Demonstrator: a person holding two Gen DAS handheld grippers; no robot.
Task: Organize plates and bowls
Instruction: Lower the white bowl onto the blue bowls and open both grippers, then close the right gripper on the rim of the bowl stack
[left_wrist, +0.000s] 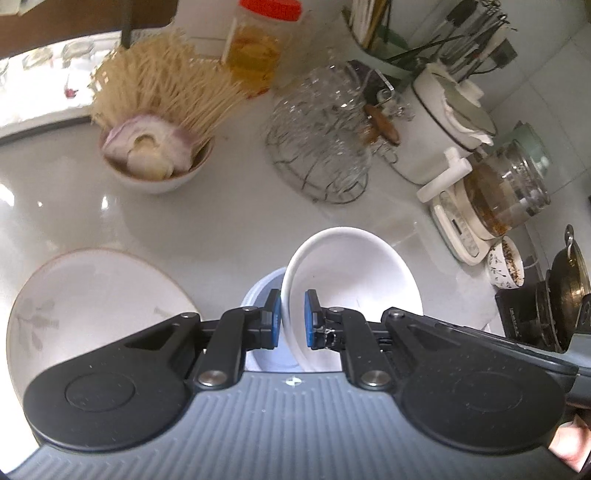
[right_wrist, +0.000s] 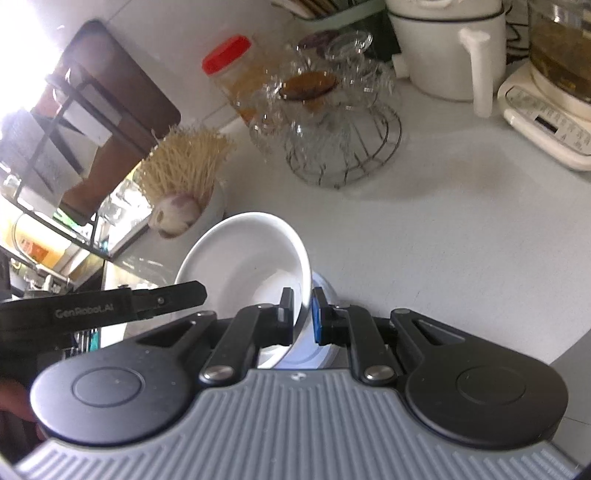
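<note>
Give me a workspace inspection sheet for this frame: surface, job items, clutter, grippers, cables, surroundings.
Surface: glossy white countertop, reflections, no spills seen.
Job's things: white bowl tilted, over a pale blue bowl; floral plate flat at left.
Clutter: bowl of onion and noodles, red-lidded jar, wire rack of glasses, white pot, glass kettle on its base, small patterned bowl.
Grippers: left gripper and right gripper each shut on the white bowl's rim, opposite sides.
Cables: nothing seen.
Surroundings: utensil holder at the back; dark shelf rack to the left.
</note>
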